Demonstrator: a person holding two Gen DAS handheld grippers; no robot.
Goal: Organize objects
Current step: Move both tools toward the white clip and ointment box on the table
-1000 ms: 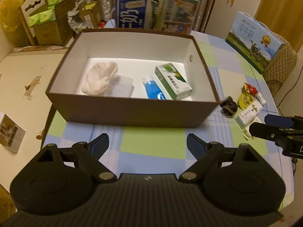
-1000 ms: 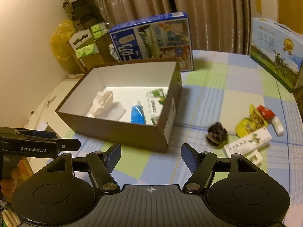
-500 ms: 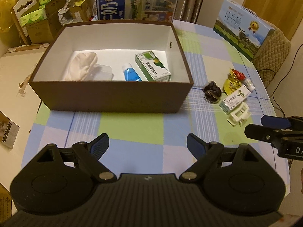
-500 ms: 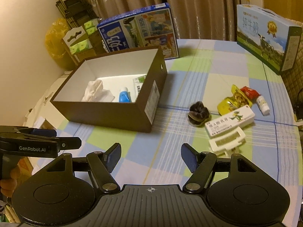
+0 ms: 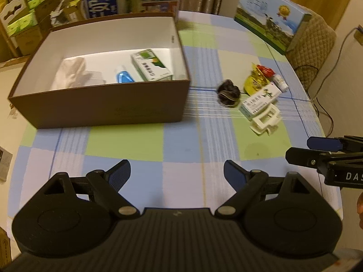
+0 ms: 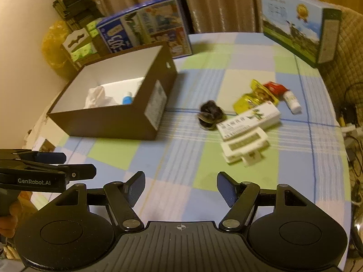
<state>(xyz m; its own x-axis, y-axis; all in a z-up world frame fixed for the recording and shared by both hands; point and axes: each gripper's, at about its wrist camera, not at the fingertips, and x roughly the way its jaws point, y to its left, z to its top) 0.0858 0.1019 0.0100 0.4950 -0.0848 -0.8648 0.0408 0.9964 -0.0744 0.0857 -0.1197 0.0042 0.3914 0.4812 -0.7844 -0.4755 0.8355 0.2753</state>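
Observation:
A brown box (image 5: 102,106) (image 6: 109,124) with a white inside stands at the table's left; it holds a white cloth (image 5: 70,72), a blue tube (image 5: 123,78) and a green-white carton (image 5: 150,65). To its right lie a dark hair tie (image 5: 228,91) (image 6: 209,113), a long white carton (image 5: 258,100) (image 6: 248,120), a white hair clip (image 5: 264,120) (image 6: 245,148), a yellow packet (image 6: 255,96), a red packet (image 6: 274,87) and a small white tube (image 6: 292,100). My left gripper (image 5: 177,173) and right gripper (image 6: 180,188) hover open and empty over the near table edge.
A blue milk carton box (image 6: 145,27) stands behind the brown box, and a blue-green gift box (image 6: 297,25) sits at the far right edge. Cardboard boxes of green packs (image 5: 25,22) crowd the left. A padded chair (image 5: 315,45) and cables lie beyond the checked tablecloth (image 5: 204,136).
Both grippers have drawn back and swung right, so the brown box sits farther left and the loose items on the right come more into view. Both stay open.

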